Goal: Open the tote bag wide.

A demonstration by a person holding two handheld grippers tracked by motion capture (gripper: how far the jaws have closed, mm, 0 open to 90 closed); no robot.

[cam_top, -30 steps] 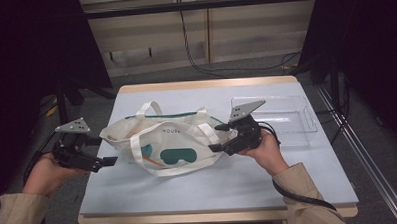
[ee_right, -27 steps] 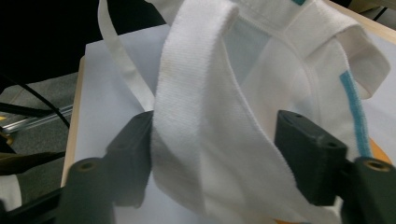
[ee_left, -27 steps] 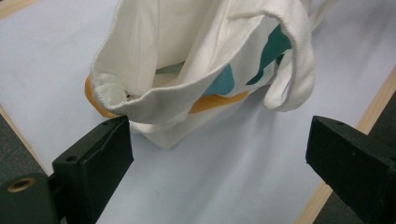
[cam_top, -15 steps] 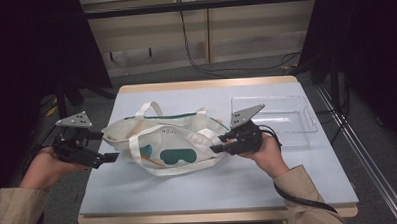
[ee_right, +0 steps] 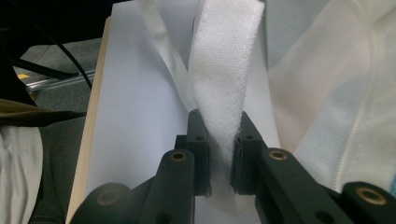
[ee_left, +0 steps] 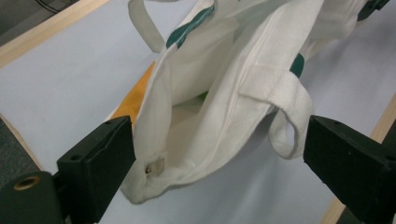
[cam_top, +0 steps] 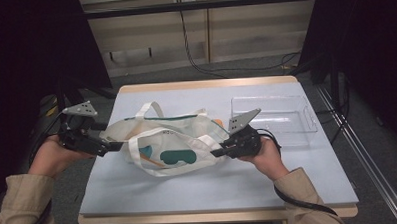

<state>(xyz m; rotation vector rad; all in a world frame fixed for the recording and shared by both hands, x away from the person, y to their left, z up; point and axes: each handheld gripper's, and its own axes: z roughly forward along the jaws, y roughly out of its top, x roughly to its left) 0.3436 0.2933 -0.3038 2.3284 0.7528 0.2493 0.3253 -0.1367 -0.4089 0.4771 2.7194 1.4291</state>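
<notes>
My left tool [cam_top: 115, 144] sits at the left end of the bag [cam_top: 170, 143], and its jaws stand wide apart. In the left gripper view the bag's end lies between them, with the small metal zip stop beside the left jaw; the cloth brushes that jaw and stays clear of the right one. A handle [ee_left: 285, 105] loops down near the right jaw without touching it. Through the open mouth I can see the pale inside of the bag, and something orange [ee_left: 133, 95] lies under its far edge.

My right tool [cam_top: 217, 153] is at the bag's right end, clenched on a strap [ee_right: 224, 93]. In the right gripper view the white webbing runs up from between my two jaws, pinched flat, with a thinner strip of cloth behind it.

The bag lies on its side in the middle of the counter [cam_top: 214, 191], cream with green trim and a green print facing up, stretched between my two hands. One handle arches over its back edge. A clear tray [cam_top: 307, 120] stands on the counter behind my right hand [cam_top: 265, 157], just beside the bag's right end.
</notes>
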